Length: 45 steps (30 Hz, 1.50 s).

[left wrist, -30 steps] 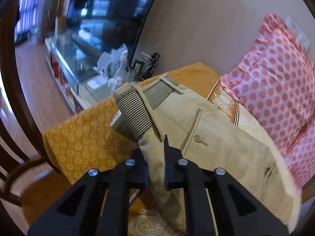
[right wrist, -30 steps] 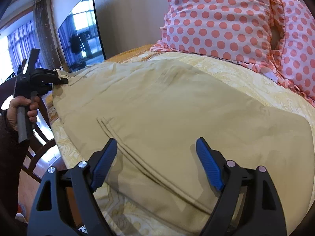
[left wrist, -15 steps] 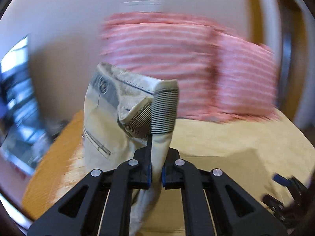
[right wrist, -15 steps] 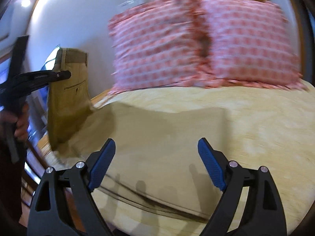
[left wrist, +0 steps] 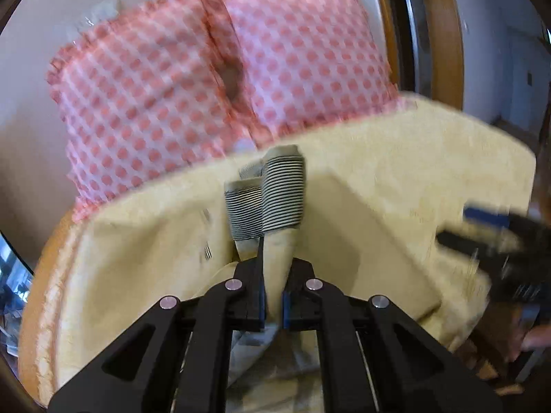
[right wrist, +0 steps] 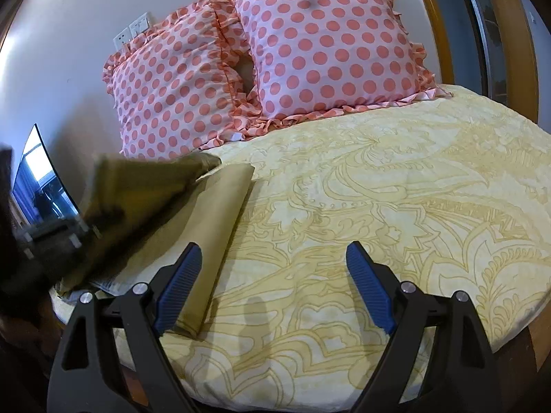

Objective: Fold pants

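The left gripper (left wrist: 273, 304) is clamped tight on the pants (left wrist: 275, 206), pinching a fold of khaki cloth between its pads. The striped inner waistband stands up just ahead of its tips, and the rest of the cloth spreads to either side of them and hangs below. Seen from the right wrist, the pants (right wrist: 206, 220) lie left of the right gripper (right wrist: 275, 289), one folded leg stretching forward along the bed (right wrist: 396, 206) and passing just past the left finger (right wrist: 177, 292), while the raised part is a dark blur further left.

The right gripper stands wide with nothing between its blue pads, only the yellow patterned bedcover beneath (its shadow falls there). In the left view it (left wrist: 496, 241) shows as a blur off to the right.

Two pink polka-dot pillows (right wrist: 275, 69) lean against the wall beyond both grippers. A screen (right wrist: 41, 189) sits far left.
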Available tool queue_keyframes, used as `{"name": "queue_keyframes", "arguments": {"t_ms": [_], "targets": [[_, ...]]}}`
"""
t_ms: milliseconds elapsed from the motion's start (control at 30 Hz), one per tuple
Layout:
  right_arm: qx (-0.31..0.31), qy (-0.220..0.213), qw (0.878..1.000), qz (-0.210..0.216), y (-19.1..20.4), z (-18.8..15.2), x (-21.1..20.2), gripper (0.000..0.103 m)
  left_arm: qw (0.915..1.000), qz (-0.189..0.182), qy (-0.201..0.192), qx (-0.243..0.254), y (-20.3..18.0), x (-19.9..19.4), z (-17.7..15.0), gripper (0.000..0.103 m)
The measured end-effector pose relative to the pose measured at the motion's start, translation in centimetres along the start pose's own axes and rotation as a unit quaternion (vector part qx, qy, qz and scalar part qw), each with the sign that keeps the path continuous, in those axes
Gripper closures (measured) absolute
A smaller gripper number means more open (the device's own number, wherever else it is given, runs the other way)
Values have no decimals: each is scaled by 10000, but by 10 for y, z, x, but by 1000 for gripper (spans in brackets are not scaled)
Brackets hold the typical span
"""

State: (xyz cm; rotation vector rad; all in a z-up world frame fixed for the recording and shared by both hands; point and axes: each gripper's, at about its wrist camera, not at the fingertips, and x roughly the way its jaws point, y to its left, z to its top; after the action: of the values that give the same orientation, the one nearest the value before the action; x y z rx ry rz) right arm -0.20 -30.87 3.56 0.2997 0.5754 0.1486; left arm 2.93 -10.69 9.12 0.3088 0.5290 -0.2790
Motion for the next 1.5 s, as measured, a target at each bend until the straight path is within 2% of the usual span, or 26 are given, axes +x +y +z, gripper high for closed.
{"name": "queue_keyframes", "arguments": {"t_ms": [67,133,233,300,467,600,700,733,767,800,900,1000,1067,1100,1167,1233,1367,1467,1500], "targets": [[-23,-31,10000,25,1,0,0,17,9998,-69,-139,92,-7,-9,6,98],[-65,-8,10000,28,6,-1,-1,17,9989,-193,-171,387,-26,-8,0,98],[-44,31,10000,-12,5,-3,1,18,9966,-391,85,720,-51,2,-23,98],[-27,31,10000,-38,4,-3,0,18,9954,-399,261,834,-58,11,-37,98],[-75,-53,9999,-101,6,0,-4,17,9966,-559,292,523,-54,10,-46,97],[-81,-80,9998,-167,5,1,-5,17,9967,-592,298,474,-53,11,-47,96],[-86,-106,9996,-253,2,3,-8,17,9961,-719,264,438,-54,2,-50,77],[-85,-131,9995,-285,1,5,-9,18,9959,-770,215,434,-55,-5,-52,54],[-88,-161,9994,-303,1,7,-11,18,9958,-786,159,436,-56,-12,-54,23],[-95,-203,9993,-313,1,11,-13,17,9955,-835,106,433,-56,-20,-56,13],[-194,-383,9989,-173,8,26,-19,17,9961,-775,4,431,-47,-42,-60,12],[-481,-447,9975,267,29,42,-15,18,9990,-435,42,62,-14,-50,-54,12],[-713,-368,9948,624,49,49,-6,18,9992,-157,81,-357,15,-45,-50,12],[-847,-288,9927,807,62,51,3,18,9982,107,124,-578,33,-40,-49,12],[-1040,-136,9889,1048,82,52,16,18,9955,544,222,-740,56,-27,-48,12],[-1254,25,9858,1113,100,51,30,18,9931,795,349,-785,71,-15,-50,12],[-1546,707,9809,950,120,42,59,18,9909,933,681,-693,86,11,-60,12],[-1605,1460,9737,691,120,18,78,17,9909,675,844,-805,89,16,-75,12],[-1609,1498,9734,643,118,12,78,17,9910,572,838,-874,89,13,-80,12]]}}
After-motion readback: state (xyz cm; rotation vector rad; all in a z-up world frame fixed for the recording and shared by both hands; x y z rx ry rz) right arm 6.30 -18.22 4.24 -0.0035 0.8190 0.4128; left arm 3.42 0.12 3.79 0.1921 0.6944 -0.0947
